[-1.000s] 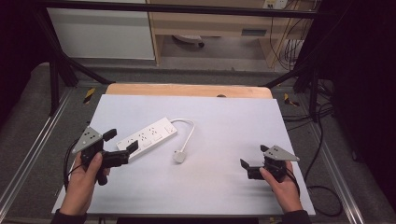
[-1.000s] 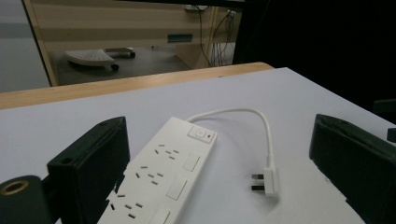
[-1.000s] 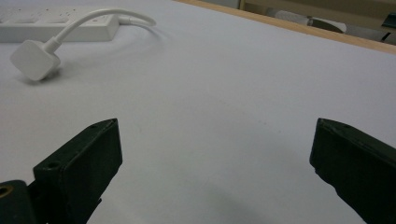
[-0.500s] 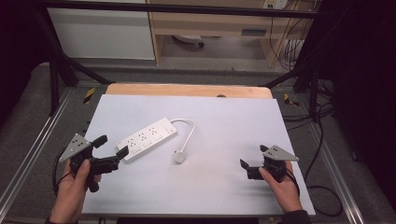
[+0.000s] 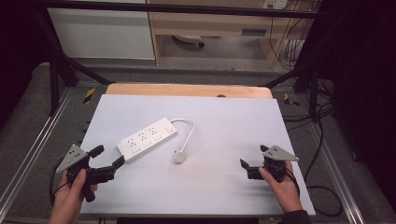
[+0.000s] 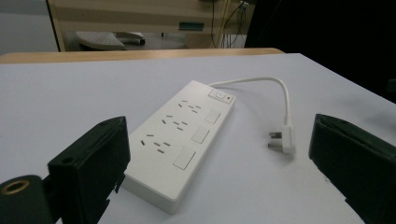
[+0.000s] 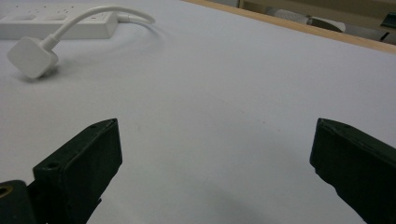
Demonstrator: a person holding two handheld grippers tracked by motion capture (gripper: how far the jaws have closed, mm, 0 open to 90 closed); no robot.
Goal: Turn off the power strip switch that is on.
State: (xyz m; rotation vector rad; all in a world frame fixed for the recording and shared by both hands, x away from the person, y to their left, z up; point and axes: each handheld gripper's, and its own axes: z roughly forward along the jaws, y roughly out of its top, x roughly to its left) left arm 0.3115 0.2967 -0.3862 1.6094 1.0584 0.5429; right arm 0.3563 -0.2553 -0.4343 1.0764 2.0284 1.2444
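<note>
On the white table (image 5: 224,130) a white power strip (image 5: 147,138) is laid near the left gripper (image 5: 106,161), whose jaws are held wide apart, as are the right gripper (image 5: 253,161)'s.

Black claws (image 5: 106,157), grey three-cornered plates (image 5: 72,156), black trailing cables.

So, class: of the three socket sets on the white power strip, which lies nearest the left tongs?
The end socket set farthest from the cord and switch, at the power strip end facing the open left tongs.
</note>
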